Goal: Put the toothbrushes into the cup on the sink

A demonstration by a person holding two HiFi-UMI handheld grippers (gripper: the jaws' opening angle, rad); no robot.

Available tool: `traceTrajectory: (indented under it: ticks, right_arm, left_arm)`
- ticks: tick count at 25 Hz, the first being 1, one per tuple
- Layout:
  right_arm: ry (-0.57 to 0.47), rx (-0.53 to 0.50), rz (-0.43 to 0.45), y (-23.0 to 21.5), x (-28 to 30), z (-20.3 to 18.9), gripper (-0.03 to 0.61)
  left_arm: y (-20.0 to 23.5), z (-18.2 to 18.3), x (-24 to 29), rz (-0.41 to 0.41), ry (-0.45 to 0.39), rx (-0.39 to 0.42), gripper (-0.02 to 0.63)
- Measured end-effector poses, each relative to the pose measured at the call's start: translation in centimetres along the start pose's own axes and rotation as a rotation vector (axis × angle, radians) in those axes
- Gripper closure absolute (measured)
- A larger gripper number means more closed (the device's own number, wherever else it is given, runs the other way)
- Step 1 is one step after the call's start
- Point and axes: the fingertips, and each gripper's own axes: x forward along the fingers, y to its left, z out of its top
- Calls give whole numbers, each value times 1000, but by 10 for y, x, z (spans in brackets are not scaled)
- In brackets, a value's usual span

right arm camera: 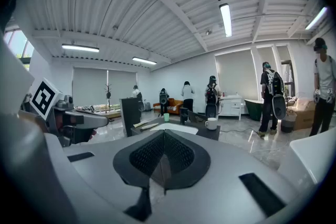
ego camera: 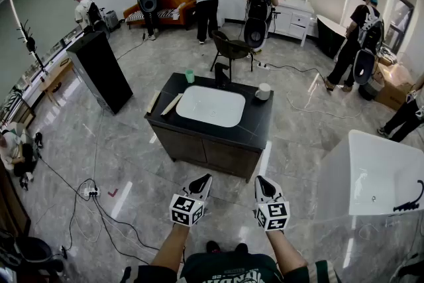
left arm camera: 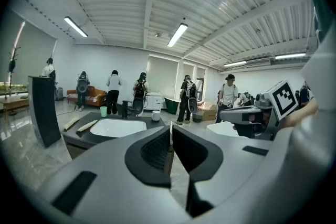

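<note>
A dark sink island [ego camera: 258, 124] with a white basin [ego camera: 211, 106] stands a few steps ahead of me. Two pale toothbrushes [ego camera: 171, 104] lie on the counter left of the basin. A green cup [ego camera: 190, 76] stands at the back left corner and a white mug [ego camera: 263, 91] at the right end. My left gripper [ego camera: 206, 177] and right gripper [ego camera: 260, 179] hang side by side well short of the island, both shut and holding nothing. The left gripper view shows the left gripper [left arm camera: 171, 128], the toothbrushes [left arm camera: 86, 126] and the cup [left arm camera: 103, 111]. The right gripper view shows the right gripper [right arm camera: 164, 132] and the mug [right arm camera: 211, 123].
A black faucet [ego camera: 221, 75] rises behind the basin, with a chair [ego camera: 232, 50] beyond it. A tall black cabinet [ego camera: 99, 69] stands at the left and a white bathtub [ego camera: 371, 175] at the right. Cables [ego camera: 99, 205] trail over the floor at lower left. Several people stand around the room.
</note>
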Motion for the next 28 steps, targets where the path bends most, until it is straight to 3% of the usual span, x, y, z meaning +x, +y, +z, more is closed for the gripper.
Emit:
traceTrajectory:
  ticks: [3, 9, 16, 28]
  right_arm:
    - [-49, -29, 30, -7, -5, 7, 535]
    - [-32, -71, 40, -21, -14, -3, 534]
    - [-27, -36, 11, -43, -17, -7, 534]
    - [-9, -28, 52, -14, -15, -15, 534]
  left_arm:
    - [-8, 8, 5, 0, -30, 29, 591]
    - [-6, 2, 6, 26, -21, 26, 591]
    - [-2, 1, 3, 47, -10, 30, 591]
    - [1, -11, -13, 74, 1, 31, 591]
